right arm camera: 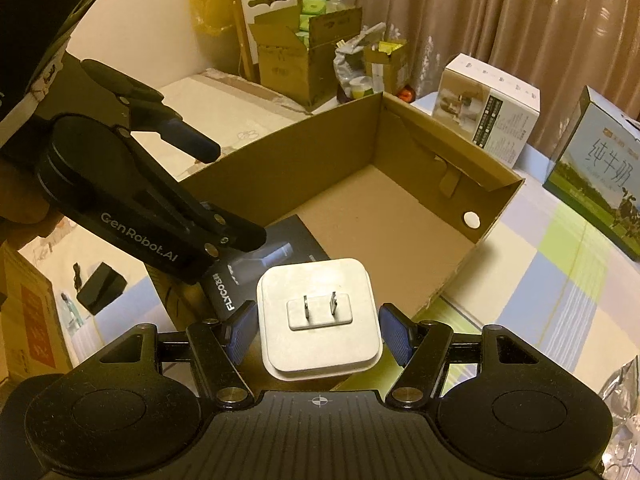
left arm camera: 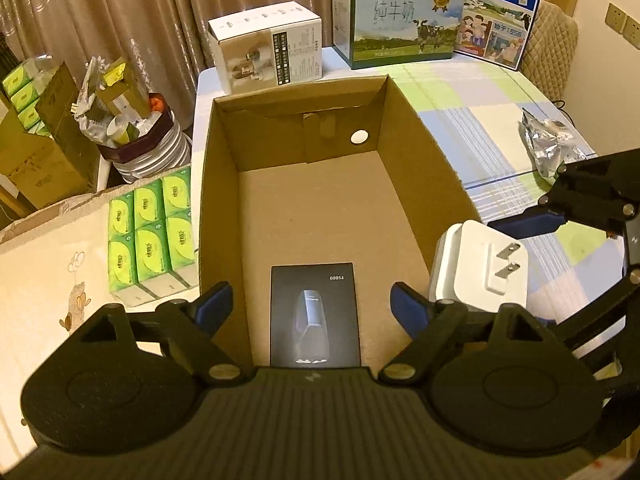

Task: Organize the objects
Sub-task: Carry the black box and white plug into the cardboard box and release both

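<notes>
The right gripper (right arm camera: 318, 330) pinches a white plug adapter (right arm camera: 318, 316) between its blue pads, prongs facing up, beside the cardboard box's (left arm camera: 420, 168) near corner. The left gripper (left arm camera: 310, 304) hangs spread over a black booklet (left arm camera: 314, 316) lying inside.

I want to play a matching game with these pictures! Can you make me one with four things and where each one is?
Things:
1. black booklet
2. white plug adapter
3. silver foil bag
4. green tissue packs

Places:
A. between the right gripper's fingers
B. lying flat on the floor of the cardboard box
C. beside the box, off the table, on the cream cover
D. on the checked tablecloth, at the other side of the box

Pairs: 1-B, 2-A, 3-D, 4-C
</notes>
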Available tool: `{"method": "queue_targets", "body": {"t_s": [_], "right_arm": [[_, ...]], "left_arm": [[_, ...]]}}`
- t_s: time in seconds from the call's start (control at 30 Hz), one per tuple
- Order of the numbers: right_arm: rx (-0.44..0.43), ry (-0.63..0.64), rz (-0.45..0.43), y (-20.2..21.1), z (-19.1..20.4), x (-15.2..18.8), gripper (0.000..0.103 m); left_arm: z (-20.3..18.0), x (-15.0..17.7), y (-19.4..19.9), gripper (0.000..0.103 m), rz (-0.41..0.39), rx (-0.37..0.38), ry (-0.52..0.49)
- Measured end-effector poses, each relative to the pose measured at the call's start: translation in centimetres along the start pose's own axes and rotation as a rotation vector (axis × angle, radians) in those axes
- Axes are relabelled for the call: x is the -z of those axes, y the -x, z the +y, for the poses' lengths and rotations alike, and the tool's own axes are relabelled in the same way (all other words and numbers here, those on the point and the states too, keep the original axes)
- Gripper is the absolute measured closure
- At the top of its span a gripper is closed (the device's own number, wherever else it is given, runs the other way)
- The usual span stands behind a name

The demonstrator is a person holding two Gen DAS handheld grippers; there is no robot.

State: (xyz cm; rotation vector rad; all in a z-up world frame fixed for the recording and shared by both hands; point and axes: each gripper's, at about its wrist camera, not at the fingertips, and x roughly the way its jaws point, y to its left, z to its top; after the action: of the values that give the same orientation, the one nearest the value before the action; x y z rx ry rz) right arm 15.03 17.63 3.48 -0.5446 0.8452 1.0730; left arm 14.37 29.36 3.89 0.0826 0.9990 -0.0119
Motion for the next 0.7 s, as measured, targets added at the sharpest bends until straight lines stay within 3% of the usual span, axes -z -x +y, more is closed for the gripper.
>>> {"method": "queue_targets", "body": {"t_s": [0.4, 0.7], "right_arm": [[-0.022, 0.026, -0.07, 0.7, 0.0, 0.1, 0.035], [0.013, -0.066, -0.143, 5.9, -1.3, 3.5, 0.035]], "left_arm": [[1.3, 0.5, 1.1, 0.02, -0.017, -0.018, 0.049], [-0.7, 1.5, 2.8, 0.02, -0.042, -0.005, 0.072]]}}
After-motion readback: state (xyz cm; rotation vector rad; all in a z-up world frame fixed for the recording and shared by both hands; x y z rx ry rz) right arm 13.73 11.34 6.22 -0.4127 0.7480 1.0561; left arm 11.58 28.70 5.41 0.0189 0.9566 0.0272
